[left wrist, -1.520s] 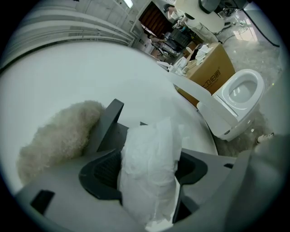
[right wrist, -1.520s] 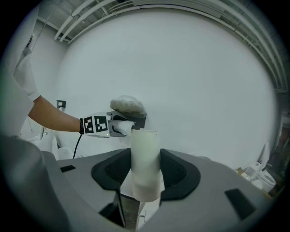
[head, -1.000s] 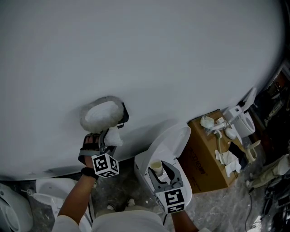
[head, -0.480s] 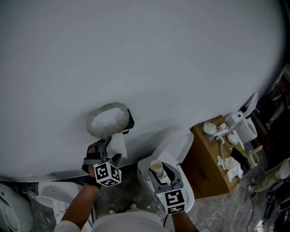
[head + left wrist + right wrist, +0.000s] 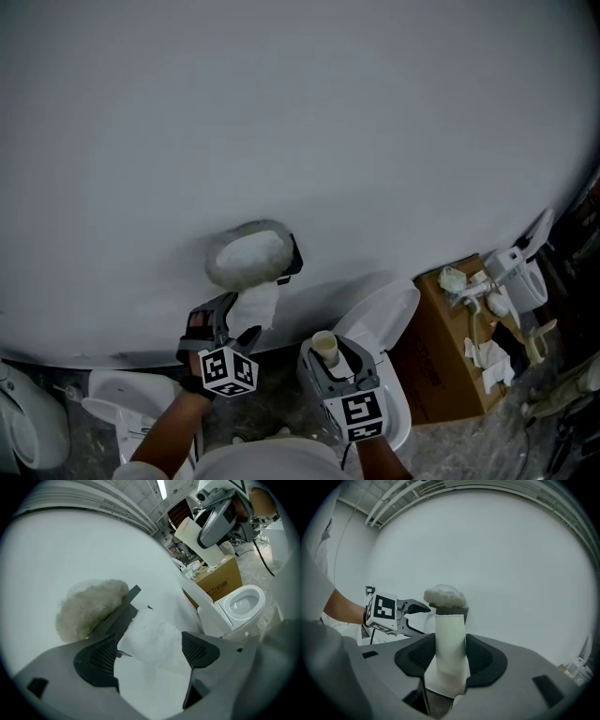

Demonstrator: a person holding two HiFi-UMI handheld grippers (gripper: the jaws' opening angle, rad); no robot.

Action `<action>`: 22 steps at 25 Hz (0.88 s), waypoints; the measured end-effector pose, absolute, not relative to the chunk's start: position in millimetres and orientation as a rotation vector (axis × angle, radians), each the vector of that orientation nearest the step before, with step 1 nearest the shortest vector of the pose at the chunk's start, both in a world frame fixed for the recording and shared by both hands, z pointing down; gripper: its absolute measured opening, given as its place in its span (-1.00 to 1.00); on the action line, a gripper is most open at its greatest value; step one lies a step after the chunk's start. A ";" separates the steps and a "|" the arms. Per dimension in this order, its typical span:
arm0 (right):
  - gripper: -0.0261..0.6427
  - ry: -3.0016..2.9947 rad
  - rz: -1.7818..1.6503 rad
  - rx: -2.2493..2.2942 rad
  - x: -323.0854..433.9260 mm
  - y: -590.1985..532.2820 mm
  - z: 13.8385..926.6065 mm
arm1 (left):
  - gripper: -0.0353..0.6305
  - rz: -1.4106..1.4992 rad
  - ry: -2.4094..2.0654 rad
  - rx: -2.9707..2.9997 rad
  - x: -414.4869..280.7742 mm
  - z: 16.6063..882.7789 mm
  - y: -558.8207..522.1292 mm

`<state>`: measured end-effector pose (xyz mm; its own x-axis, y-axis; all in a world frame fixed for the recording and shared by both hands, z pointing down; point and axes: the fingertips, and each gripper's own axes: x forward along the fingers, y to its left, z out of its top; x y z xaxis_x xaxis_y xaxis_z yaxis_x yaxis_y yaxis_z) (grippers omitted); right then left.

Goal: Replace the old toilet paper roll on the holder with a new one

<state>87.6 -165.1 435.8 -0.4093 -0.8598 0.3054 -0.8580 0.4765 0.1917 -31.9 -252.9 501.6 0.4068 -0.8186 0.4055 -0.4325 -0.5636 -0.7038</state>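
**New roll mounted; old core not yet put away**

Against a plain white wall, amid showroom clutter, the work is nearing its end.

What has changed: the left gripper was up at the roll a second ago and is now drawing back and down from it. Its jaws have just been opening and are standing wide apart, pressing on nothing. The hanging tail shows between them in the left gripper view, but it is lying beyond the pads, untouched. The roll is sitting on the holder unsupported by any gripper. In my judgement the new roll is therefore fitted and let go, and the replacement itself looks complete.

The right gripper is clamping the bare core upright between its pads, near the holder and below it. Disposing of that core appears to be the only step outstanding.

Count:
- one roll, on the holder
- one core, in the right gripper
- one holder
- two grippers
- one box, to the right
- at least three toilets, with the floor around them too cluttered to be counting further
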 end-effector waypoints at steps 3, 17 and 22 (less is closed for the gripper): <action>-0.34 -2.382 -0.021 1.420 79.2 -169.6 436.0 | 0.35 -1.016 1.088 -2.181 -38.0 499.0 -250.1; -0.34 -2.381 -0.020 1.402 69.0 -176.4 437.6 | 0.34 -0.891 1.189 -2.334 -52.8 505.8 -237.3; -0.34 -2.362 -0.017 1.425 74.5 -175.1 438.3 | 0.33 -0.830 1.213 -2.418 -53.5 505.9 -228.4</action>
<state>74.5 -175.1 438.3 -0.4133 -0.8548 0.3138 -0.8501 0.4857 0.2035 -53.5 -228.4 505.9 0.4737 -0.8048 0.3577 -0.6249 -0.5933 -0.5074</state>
